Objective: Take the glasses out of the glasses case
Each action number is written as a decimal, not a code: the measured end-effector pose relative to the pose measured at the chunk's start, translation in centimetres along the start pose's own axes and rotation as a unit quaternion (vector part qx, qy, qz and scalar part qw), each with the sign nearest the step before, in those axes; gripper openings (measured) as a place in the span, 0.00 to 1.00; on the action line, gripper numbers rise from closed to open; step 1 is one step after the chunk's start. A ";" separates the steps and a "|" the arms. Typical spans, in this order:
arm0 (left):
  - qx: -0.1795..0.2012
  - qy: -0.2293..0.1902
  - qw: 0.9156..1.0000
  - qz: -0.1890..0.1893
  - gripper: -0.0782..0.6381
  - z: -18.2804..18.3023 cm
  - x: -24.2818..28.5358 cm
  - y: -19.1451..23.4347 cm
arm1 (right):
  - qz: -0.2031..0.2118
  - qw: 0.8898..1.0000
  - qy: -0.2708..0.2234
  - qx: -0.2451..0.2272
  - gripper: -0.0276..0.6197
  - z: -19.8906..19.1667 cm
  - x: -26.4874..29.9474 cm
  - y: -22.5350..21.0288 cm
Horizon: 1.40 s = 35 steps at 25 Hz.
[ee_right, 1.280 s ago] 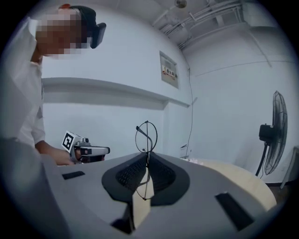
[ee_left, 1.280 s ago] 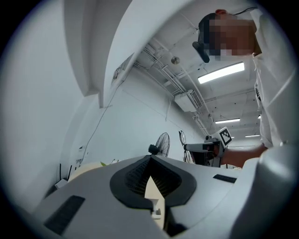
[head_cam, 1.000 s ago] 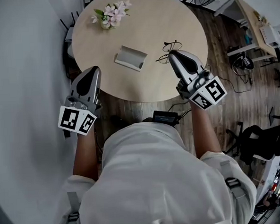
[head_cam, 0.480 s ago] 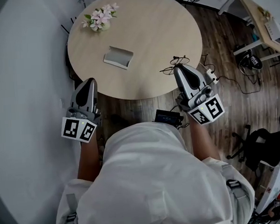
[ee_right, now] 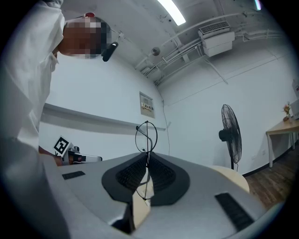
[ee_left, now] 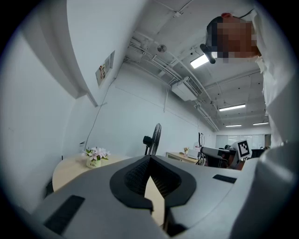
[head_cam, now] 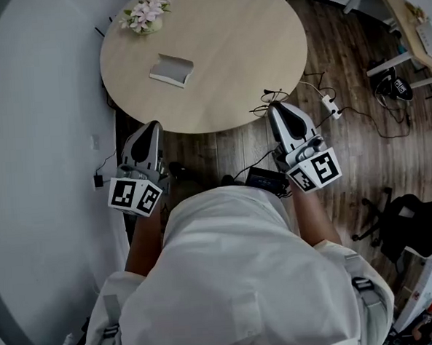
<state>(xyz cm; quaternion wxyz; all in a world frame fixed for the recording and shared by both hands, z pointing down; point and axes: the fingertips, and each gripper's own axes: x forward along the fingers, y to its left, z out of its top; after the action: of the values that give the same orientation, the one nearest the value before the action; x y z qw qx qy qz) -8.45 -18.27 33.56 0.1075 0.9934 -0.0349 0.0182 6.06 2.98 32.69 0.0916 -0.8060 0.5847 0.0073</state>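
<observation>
Right gripper view: right gripper (ee_right: 147, 163) clamping wire glasses (ee_right: 146, 136), holding them at near edge of table (head_cam: 230, 50). Left gripper (ee_left: 149, 161) jaws pressing together, empty. Case (head_cam: 171, 69) lying toward left edge.

Bright, even light from a ceiling strip light (ee_right: 170, 11); fisheye edges bend and darken.

table (head_cam: 230, 50): round, pale wood
glasses case (head_cam: 170, 69): open, lying left of centre
flowers (head_cam: 142, 14): small bunch standing at the far-left rim
</observation>
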 end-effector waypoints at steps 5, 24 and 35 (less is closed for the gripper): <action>-0.002 0.006 1.000 0.011 0.12 -0.7 -0.3 -2.0 | 0.013 1.000 0.013 -0.003 0.09 -0.9 -1.5 0.2; -0.006 -0.006 0.999 0.041 0.12 -2.1 -5.7 -4.5 | 0.037 0.999 0.020 -0.009 0.09 -0.9 -3.4 2.8; 0.014 -0.011 1.000 -0.019 0.12 -1.9 -5.8 -6.9 | 0.049 0.998 0.021 -0.014 0.09 -1.4 -3.1 3.5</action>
<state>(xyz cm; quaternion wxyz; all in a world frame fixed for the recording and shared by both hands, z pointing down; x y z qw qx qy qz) -13.77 -10.79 33.66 0.0939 0.9954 -0.0169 0.0054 1.62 4.61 33.91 0.0676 -0.7777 0.6250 0.0029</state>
